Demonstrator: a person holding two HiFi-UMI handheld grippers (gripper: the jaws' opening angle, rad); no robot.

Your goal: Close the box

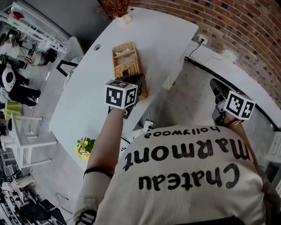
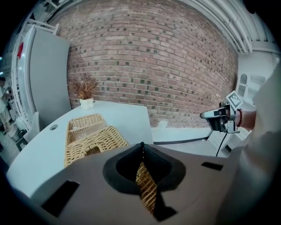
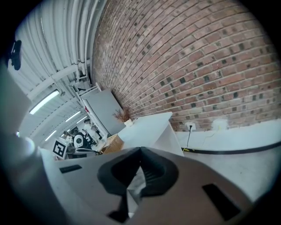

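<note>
A wicker box [image 1: 126,66] lies on the white table [image 1: 88,101]; its far half is open and its near half is covered by woven lid. In the left gripper view the box [image 2: 88,136] sits low and left. My left gripper [image 1: 137,85] is at the box's near right corner. Its jaws [image 2: 141,147] are closed together, with a strip of wicker lid [image 2: 147,189] showing between the pads. My right gripper [image 1: 216,87] hangs well to the right, over the floor, away from the box. Its jaws [image 3: 139,151] are shut with nothing between them.
A dried plant in a white pot [image 1: 116,9] stands at the table's far end. Yellow flowers [image 1: 84,145] sit below the near table edge. A brick wall [image 1: 246,30] with a socket and cable [image 1: 199,41] runs on the right. Shelving with clutter [image 1: 17,52] is on the left.
</note>
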